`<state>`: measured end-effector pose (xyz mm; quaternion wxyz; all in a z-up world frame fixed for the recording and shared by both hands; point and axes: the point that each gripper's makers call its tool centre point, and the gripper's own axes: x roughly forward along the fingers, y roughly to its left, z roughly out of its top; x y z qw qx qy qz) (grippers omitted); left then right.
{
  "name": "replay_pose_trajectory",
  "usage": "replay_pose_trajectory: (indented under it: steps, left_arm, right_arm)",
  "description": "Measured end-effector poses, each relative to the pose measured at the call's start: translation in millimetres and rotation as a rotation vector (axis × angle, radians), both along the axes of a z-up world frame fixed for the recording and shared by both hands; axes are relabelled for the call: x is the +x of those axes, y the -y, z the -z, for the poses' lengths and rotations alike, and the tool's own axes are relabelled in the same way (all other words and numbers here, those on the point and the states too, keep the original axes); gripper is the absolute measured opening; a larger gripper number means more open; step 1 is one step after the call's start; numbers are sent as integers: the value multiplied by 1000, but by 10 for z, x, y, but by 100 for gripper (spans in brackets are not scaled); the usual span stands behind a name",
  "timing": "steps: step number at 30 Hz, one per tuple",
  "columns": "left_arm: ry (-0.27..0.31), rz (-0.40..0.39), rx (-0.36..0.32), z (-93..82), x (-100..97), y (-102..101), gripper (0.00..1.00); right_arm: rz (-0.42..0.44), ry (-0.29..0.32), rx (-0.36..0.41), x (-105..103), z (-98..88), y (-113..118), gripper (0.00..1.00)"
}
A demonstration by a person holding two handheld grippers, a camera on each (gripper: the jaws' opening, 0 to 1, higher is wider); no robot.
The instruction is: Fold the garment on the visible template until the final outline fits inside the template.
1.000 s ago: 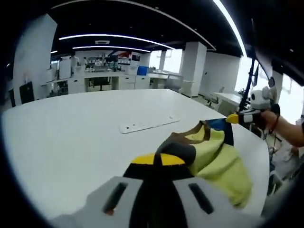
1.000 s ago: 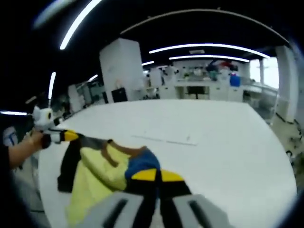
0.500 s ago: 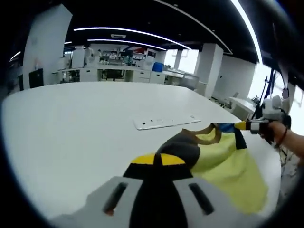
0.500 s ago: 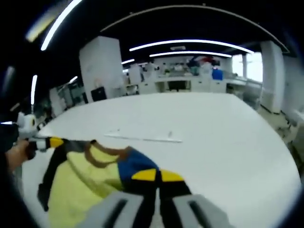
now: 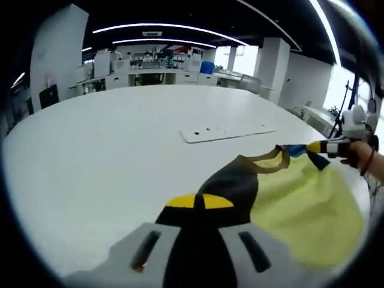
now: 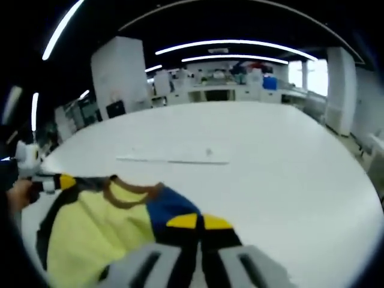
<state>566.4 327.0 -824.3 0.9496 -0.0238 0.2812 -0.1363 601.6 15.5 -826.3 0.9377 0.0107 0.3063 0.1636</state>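
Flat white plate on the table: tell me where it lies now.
In the left gripper view, the flat white plate lies on the white table, just beyond the yellow garment.

One garment — yellow, with one black shoulder, one blue shoulder and one brown collar band. Two tongs: the left tongs and the right tongs, each with two yellow-tipped jaws closed on the cloth. One white table. One flat white plate lying on it — three small dark holes in it can be counted. One hand
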Motion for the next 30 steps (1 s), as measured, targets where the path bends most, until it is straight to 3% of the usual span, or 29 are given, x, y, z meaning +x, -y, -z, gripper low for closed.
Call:
replay_pose_trajectory:
  steps: [7,9,16,21,27,30]
  left_arm:
    - [-4,-4,34,14,-30,-16,0]
    - [3,-1,38,-23,-35,-30,6]
    - [29,27,57,-197,-208,1,30]
    - [48,60,50,-290,-348,-15,45]
    - [39,122,63,-292,-663,68,60]
    - [43,148,56,-311,-836,113,65]
  right_arm:
    - [2,-14,-5,-61,3,2,0]
    - [0,-7,2,-61,-44,-4,0]
    - [-91,-15,-4,-191,-175,-44,31]
    - [-177,-19,-3,-360,-257,-91,43]
    - [-237,-27,10,-658,-308,-84,60]
    - [-270,-35,11,-820,-305,-85,63]
